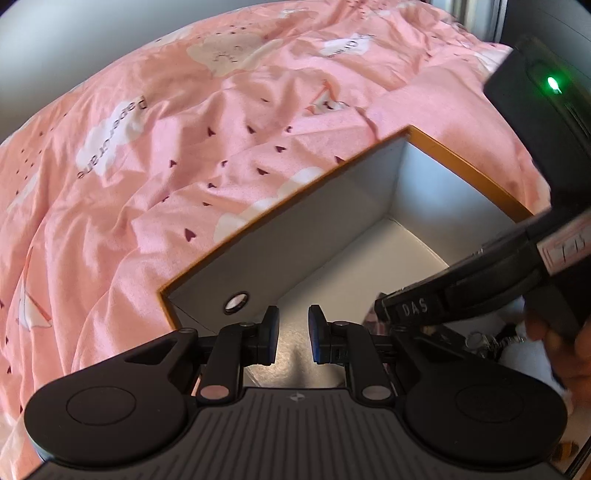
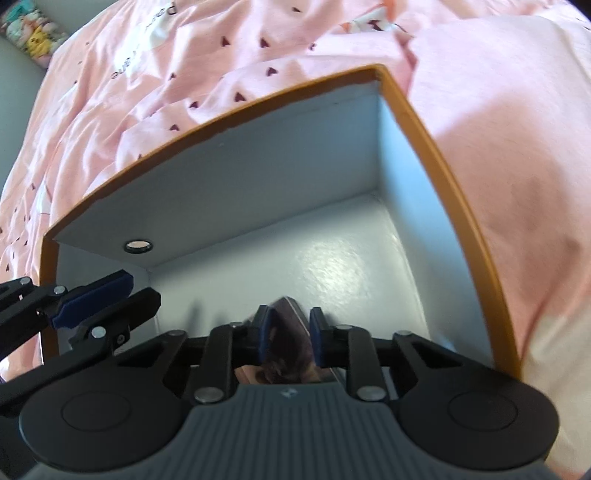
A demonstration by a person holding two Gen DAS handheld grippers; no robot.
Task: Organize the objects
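An open box with an orange rim (image 1: pixel 461 162) (image 2: pixel 417 110) and white inside sits on a pink bedspread. My left gripper (image 1: pixel 291 332) hangs over the box's near left corner, shut with nothing between its blue pads; the right wrist view shows it (image 2: pixel 142 288) by the left wall. My right gripper (image 2: pixel 290 332) reaches down inside the box, shut on a dark, glossy flat item (image 2: pixel 286 347) that stands on edge between its pads. Its black body (image 1: pixel 480 280) crosses the right side of the left wrist view. What the item is I cannot make out.
A pink bedspread (image 1: pixel 166 155) with hearts and clouds surrounds the box. A metal-ringed hole (image 1: pixel 236 301) pierces the box's left wall. A key ring (image 1: pixel 480 339) and something white lie low at the right beside a hand (image 1: pixel 554 336). Plush toys (image 2: pixel 33 33) sit far left.
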